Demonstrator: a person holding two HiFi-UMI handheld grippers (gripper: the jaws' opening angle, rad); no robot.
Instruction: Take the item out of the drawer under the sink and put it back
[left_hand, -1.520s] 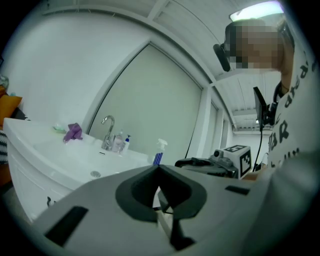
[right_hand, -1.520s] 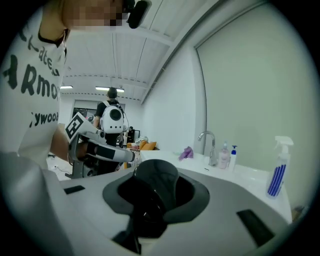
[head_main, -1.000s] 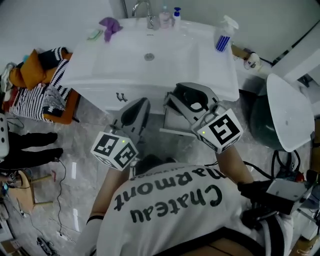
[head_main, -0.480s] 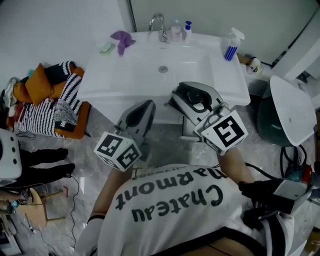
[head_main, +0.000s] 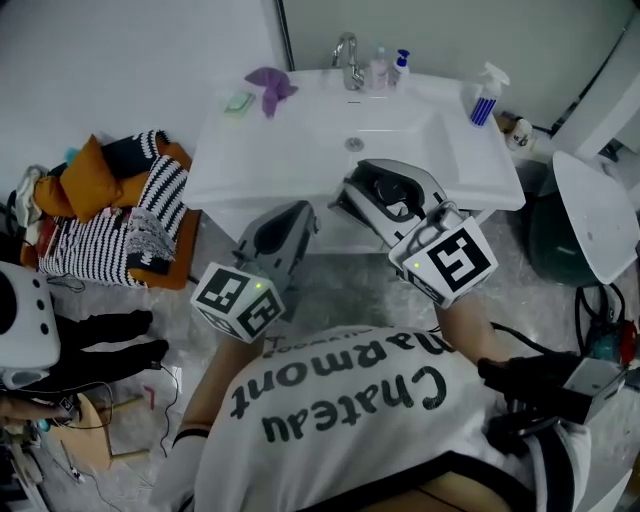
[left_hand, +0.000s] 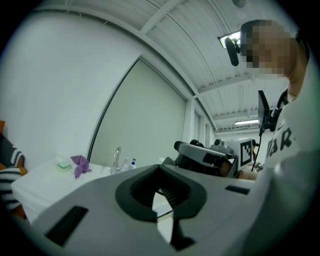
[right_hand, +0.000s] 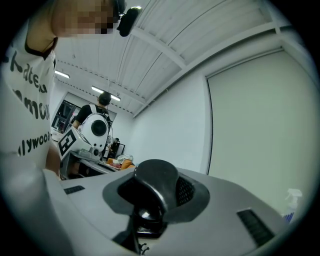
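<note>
Head view: both grippers are held level before the sink (head_main: 300, 150), with their fingers pointing at its front edge. The right gripper (head_main: 365, 195) is just under that edge, and the left gripper (head_main: 280, 235) is beside it, a little further back from the sink. They cover the drawer under the sink, so we cannot tell whether it stands open.

Left gripper view: the fingers stand slightly apart with nothing between them, and the pale sink shows through the slit.

Right gripper view: the fingers pinch a dark, glossy, rounded item (right_hand: 154, 181); we cannot make out its long axis.

We judge the return falls to the right gripper. The drawer lies below the sink, ahead of and beneath those fingers.
</note>
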